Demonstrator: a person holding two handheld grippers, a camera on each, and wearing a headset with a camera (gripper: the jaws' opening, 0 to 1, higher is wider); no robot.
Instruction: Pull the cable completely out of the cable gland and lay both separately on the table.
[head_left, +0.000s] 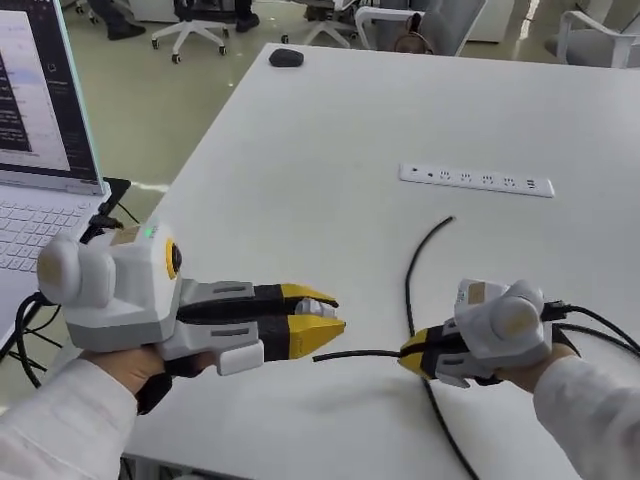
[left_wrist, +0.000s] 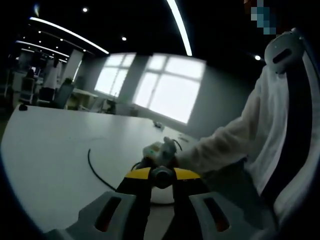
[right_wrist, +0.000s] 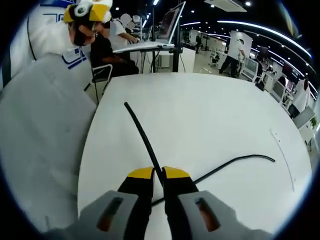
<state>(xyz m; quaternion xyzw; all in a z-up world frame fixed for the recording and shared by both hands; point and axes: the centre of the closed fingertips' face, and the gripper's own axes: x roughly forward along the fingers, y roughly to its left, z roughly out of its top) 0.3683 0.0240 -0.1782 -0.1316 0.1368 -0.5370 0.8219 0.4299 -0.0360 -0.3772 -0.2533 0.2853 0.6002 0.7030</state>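
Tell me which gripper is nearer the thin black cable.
Right. The right gripper has its jaws shut on the thin black cable; the left gripper, holding the grey cable gland, sits off its free end.

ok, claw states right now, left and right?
Left claw: shut on the cable gland.
Right claw: shut on the cable.

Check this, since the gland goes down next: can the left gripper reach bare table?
Probably yes. The left gripper, shut on the cable gland, hangs over bare table; only the cable pokes in beside it, so aim clear of that.
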